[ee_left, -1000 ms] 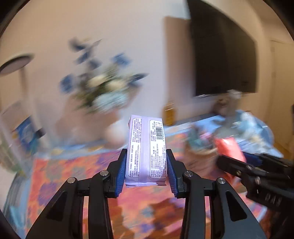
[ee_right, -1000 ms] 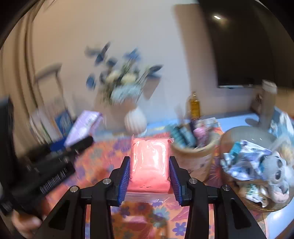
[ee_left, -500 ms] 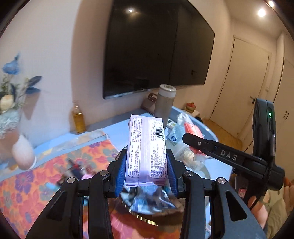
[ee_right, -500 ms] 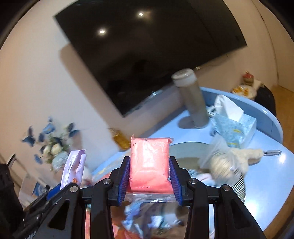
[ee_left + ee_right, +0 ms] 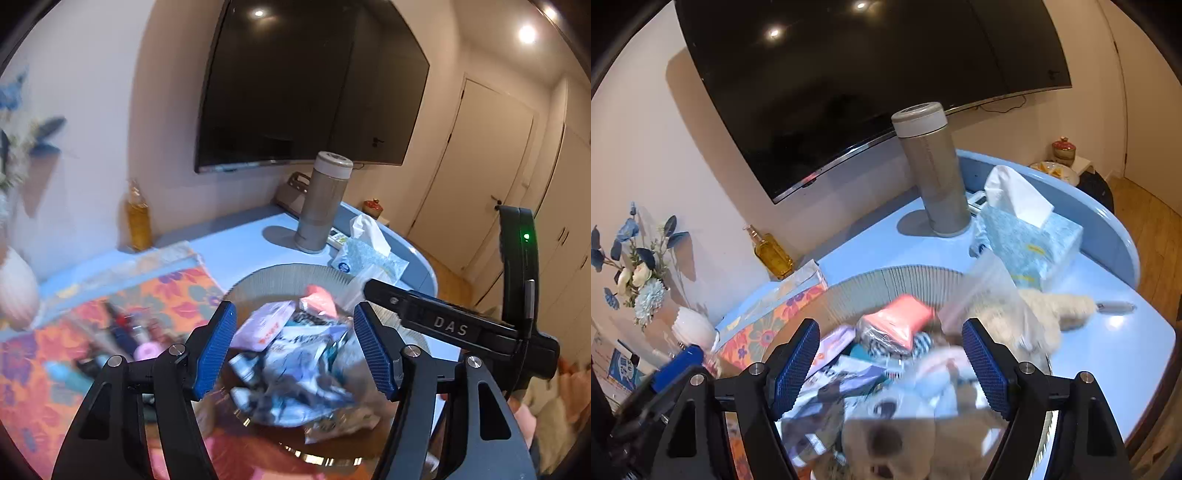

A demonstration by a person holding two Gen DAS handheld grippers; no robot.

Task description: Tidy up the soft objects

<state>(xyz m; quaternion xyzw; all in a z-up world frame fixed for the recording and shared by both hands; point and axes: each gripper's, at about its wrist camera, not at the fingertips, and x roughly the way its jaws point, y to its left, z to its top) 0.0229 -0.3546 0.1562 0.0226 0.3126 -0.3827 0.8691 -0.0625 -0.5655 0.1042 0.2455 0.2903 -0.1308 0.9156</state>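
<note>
Judging by the heap, most of the sorting looks done: the round ribbed basket (image 5: 905, 278) just ahead of both sets of fingers is already piled with soft packets. The pink packet (image 5: 899, 321) lies on top, beyond the fingertips of the right gripper (image 5: 892, 354). The lilac tissue pack (image 5: 264, 325) lies just past the inner pad of the left gripper (image 5: 295, 347). Both jaws are opening, spread wide, and nothing sits between the pads. A cream plush toy (image 5: 1056, 310) drapes over the rim to the right of the right fingers, with a clear bag (image 5: 990, 291) in front of it. Whether more soft things wait elsewhere cannot be told.

The room beyond the fingers has a large dark television (image 5: 306, 92) on a pale wall and white doors (image 5: 476, 177) further right. The basket stands on a light blue table (image 5: 1115, 354), with an orange floral cloth (image 5: 40, 354) left of the left fingers. Farther off are a grey flask (image 5: 931, 173), a blue tissue box (image 5: 1034, 243), an amber bottle (image 5: 772, 254) and a bunch of blue flowers (image 5: 635, 266).
</note>
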